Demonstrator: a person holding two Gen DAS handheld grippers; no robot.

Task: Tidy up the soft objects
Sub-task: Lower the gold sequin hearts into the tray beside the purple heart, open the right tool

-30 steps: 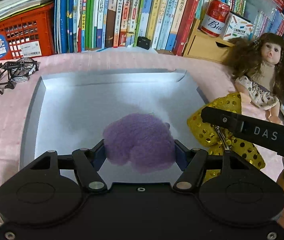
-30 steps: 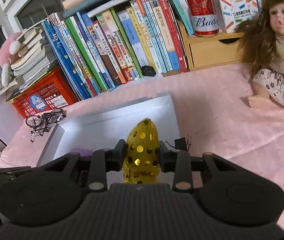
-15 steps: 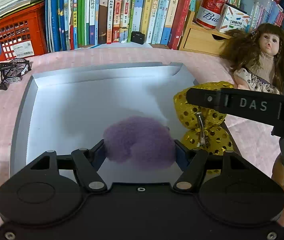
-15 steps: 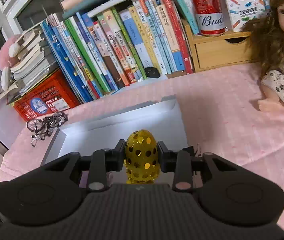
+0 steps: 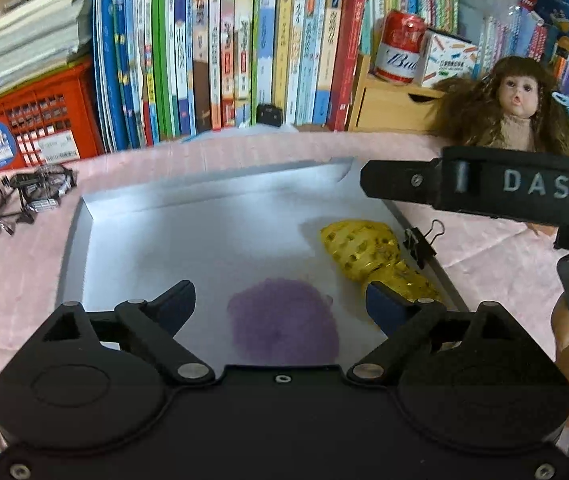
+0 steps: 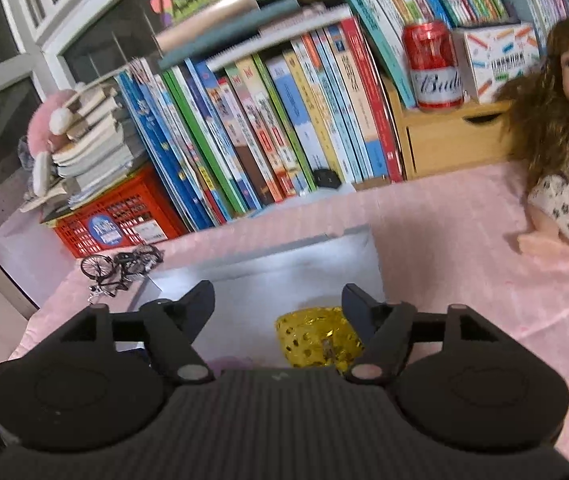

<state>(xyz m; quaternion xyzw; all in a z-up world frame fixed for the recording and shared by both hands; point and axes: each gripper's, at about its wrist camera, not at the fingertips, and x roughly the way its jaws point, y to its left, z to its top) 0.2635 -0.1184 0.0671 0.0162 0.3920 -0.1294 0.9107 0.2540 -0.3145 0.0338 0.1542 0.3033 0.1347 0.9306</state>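
A fuzzy purple ball [image 5: 284, 326] lies in the grey tray [image 5: 188, 240], near its front edge. A yellow sequinned bow [image 5: 368, 254] lies in the tray at its right side and also shows in the right wrist view [image 6: 318, 338]. My left gripper [image 5: 280, 300] is open above the purple ball, its fingers apart on either side. My right gripper [image 6: 278, 304] is open above the yellow bow and holds nothing. Its black body [image 5: 484, 192] crosses the right of the left wrist view.
A doll [image 6: 568, 140] sits on the pink cloth at the right. A black binder clip [image 5: 420, 242] lies at the tray's right rim. A toy bicycle [image 5: 16, 196] stands left of the tray. Books [image 5: 244, 52], a red crate [image 5: 16, 128], a wooden drawer [image 6: 452, 140] and a red can [image 6: 432, 66] line the back.
Both grippers have opened. The purple ball and the yellow bow were let go and now lie in the tray. Both grippers have risen and drawn back a little.
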